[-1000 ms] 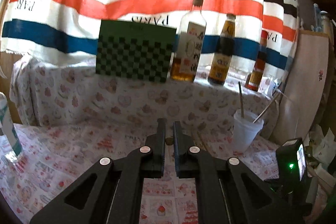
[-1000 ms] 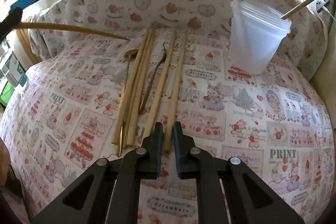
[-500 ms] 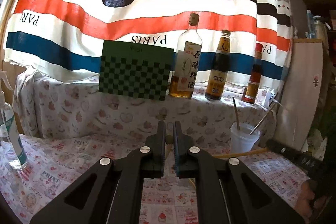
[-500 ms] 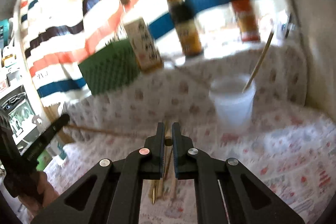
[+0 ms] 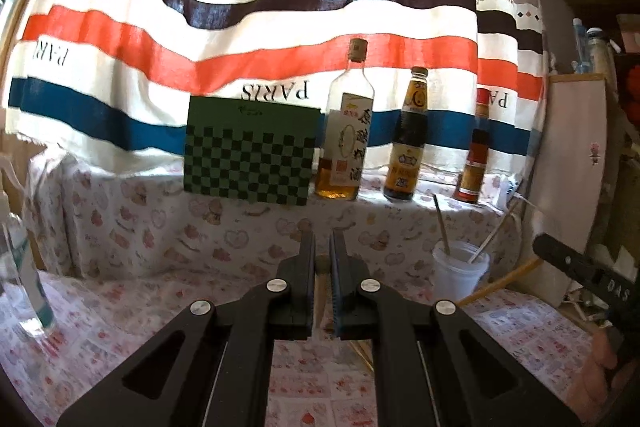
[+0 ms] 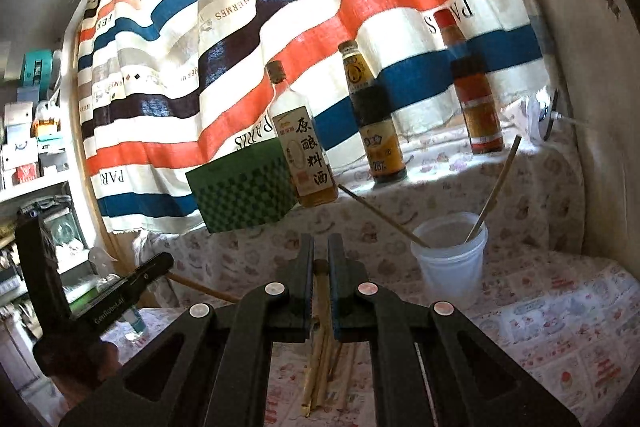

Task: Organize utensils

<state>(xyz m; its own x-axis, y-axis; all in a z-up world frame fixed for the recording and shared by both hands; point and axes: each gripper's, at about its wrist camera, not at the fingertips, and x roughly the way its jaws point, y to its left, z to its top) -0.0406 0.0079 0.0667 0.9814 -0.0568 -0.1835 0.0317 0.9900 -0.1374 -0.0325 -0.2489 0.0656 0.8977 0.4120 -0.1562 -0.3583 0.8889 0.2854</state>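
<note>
Striped curtain (image 5: 280, 27) in white, orange, navy and dark brown: hung across the upper frame; "PARIS" and "HERMES" are read in mirrored print.

Green checkered board (image 5: 250, 151): leaned on the ledge at centre.

Clear bottle of amber liquid (image 6: 300, 151): stood right of the board; the label is printed with the characters 原酿料酒.

Dark sauce bottle with a yellow label (image 6: 374, 131): "28%" is read low on the label.

Red-capped bottle (image 6: 474, 95): label writing too small to be read.

Translucent white plastic cup (image 6: 450, 259): placed at right of centre on the printed tablecloth (image 6: 560, 327); two thin sticks are held inside.

Left gripper (image 5: 322, 263): pressed onto a wooden chopstick (image 5: 321, 291).

Right gripper (image 6: 321, 263): pinched on a bamboo chopstick (image 6: 320, 267).

Loose bamboo chopsticks (image 6: 316, 371): laid on the cloth, lower centre.
</note>
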